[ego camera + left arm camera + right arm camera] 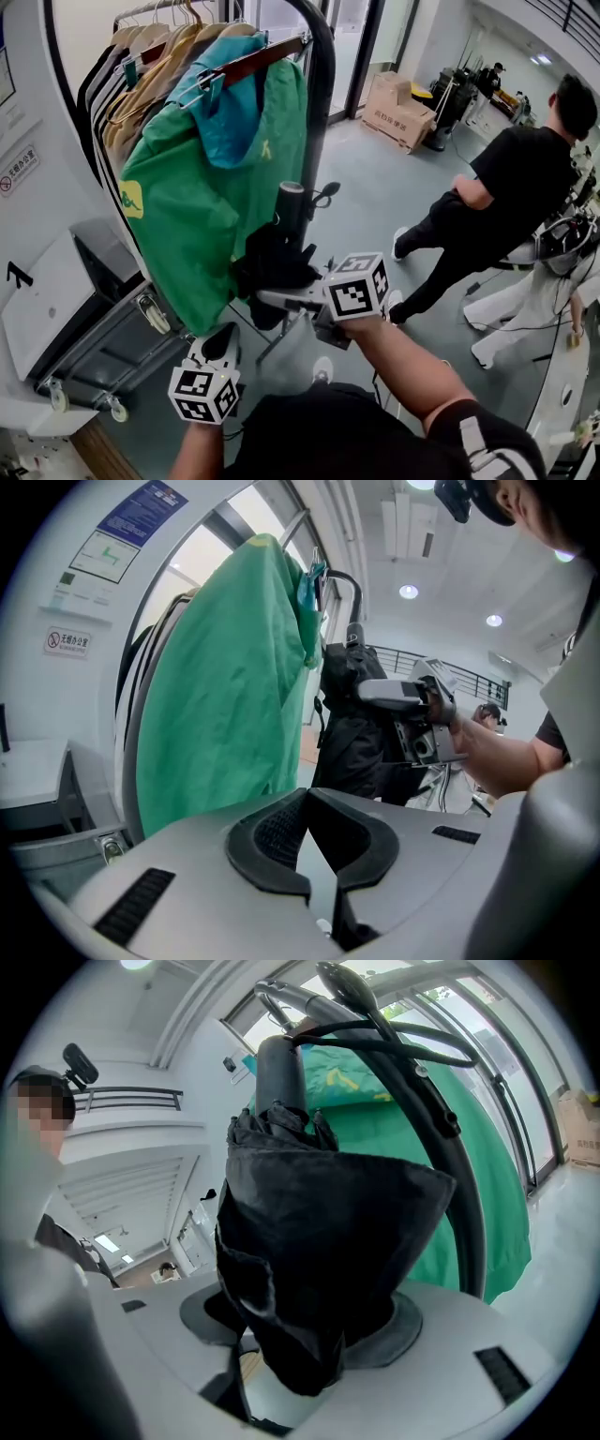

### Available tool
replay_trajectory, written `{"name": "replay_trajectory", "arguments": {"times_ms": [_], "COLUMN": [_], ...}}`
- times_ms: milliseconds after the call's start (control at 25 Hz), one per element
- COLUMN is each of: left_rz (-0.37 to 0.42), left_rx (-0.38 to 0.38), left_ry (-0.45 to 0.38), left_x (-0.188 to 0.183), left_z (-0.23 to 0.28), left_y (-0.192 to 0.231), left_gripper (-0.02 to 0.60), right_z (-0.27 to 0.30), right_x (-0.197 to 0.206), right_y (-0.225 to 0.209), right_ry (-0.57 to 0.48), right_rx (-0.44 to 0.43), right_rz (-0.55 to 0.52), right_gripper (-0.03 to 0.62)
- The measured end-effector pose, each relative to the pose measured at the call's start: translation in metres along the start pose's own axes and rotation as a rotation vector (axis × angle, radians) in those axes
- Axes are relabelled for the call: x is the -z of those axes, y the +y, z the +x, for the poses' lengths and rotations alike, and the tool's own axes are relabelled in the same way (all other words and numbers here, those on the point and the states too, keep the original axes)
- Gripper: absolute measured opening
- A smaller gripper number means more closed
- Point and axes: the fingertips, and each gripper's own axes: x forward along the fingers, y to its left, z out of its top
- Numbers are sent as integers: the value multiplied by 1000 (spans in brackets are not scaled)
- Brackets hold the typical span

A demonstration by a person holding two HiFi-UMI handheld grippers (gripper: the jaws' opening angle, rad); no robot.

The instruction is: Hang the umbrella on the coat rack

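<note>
Holding the umbrella (319, 1241) by its folded black canopy, my right tool (300, 1335) has its jaws wide around the bundle and pressed into the fabric. The handle (291, 202) points up, just beside the dark curved upright of the coat rack (323, 84) and next to the green jacket (216, 187) hanging there. I judge the job as near its end but not done: the tool carries the weight, and the strap (325, 195) must catch on the rack before I let go. Only the right gripper view shows the strap's cords crossing the upright, though I cannot tell whether they loop over it. Only the left gripper view shows my left tool (309, 808) closed on nothing, low and apart from the umbrella.
</note>
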Motion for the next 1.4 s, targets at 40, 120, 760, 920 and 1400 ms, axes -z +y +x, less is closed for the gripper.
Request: {"name": "replay_trajectory", "arguments": {"times_ms": [40, 120, 760, 920, 1400], "left_rz": [0, 0, 26, 44, 50], "left_rx": [1, 3, 43, 50, 32], "left_ry": [0, 3, 54, 63, 62], "left_x": [0, 2, 15, 16, 17], "left_z": [0, 2, 12, 13, 10], "left_y": [0, -1, -15, -19, -15], "left_gripper": [15, 15, 15, 15, 15], "right_z": [0, 0, -14, -18, -16], "right_x": [5, 15, 114, 130, 164], "right_y": [0, -2, -27, -37, -80], "right_ry": [9, 25, 128, 130, 116], "right_rx": [3, 12, 125, 154, 305], "right_rz": [1, 6, 89, 126, 143], "right_gripper": [255, 255, 255, 255, 255]}}
